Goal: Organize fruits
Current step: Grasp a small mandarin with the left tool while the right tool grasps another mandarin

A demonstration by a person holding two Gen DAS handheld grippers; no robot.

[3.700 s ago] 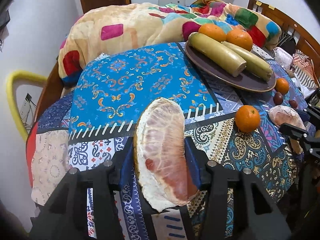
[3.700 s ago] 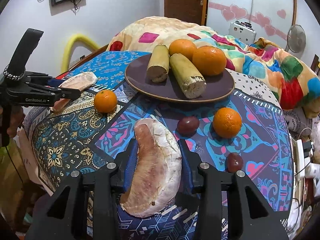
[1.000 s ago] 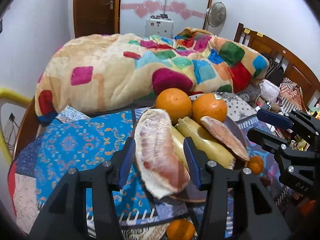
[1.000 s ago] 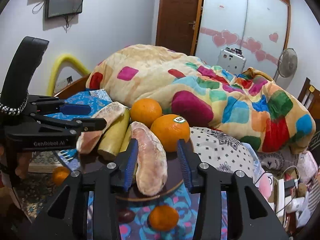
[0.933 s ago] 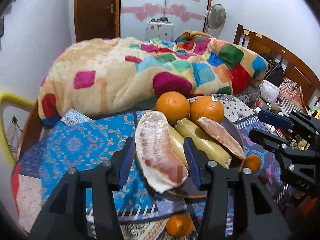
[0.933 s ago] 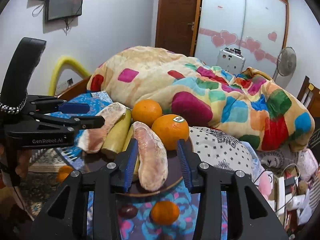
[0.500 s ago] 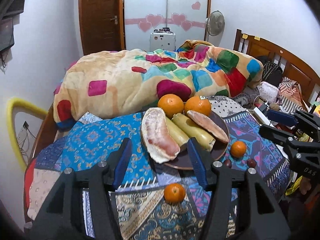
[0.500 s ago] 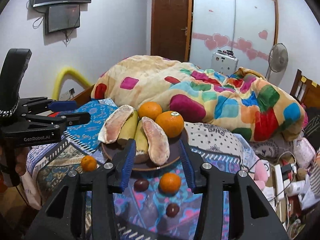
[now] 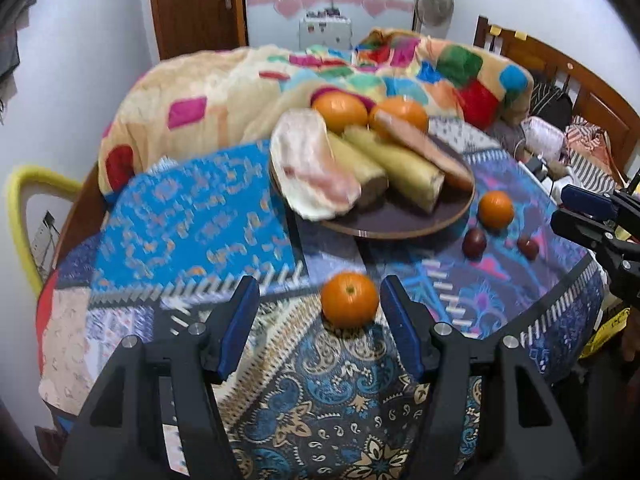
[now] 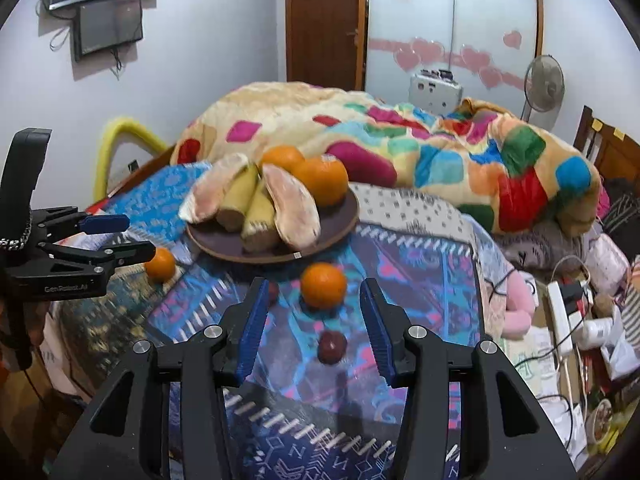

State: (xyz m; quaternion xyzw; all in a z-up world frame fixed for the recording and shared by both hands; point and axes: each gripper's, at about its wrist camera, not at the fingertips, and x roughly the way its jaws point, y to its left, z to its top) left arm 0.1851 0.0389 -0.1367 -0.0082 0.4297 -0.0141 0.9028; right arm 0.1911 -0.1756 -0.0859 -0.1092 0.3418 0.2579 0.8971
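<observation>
Comparing with a second ago: both pomelo wedges have left the jaws and lie on the plate (image 9: 400, 228).
Left wedge (image 9: 312, 172): on the plate's left edge, overhanging it.
Right wedge (image 10: 294, 210): on the plate, beside the bananas (image 10: 250, 200).
Meaning: wedges done; loose fruit left.
Left gripper (image 9: 314, 320): jaws apart, just been opening, empty; a small orange (image 9: 349, 300) off the plate shows between them, untouched.
Right gripper (image 10: 316, 328): jaws apart, empty; an orange (image 10: 323, 285) and a plum (image 10: 331, 346) near the plate show between them.

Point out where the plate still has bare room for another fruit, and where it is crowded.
Bare: the plate's near part, in front of the cut ends of the two bananas. Crowded: the far side, where two oranges sit, and both flanks, each under a pomelo segment.
</observation>
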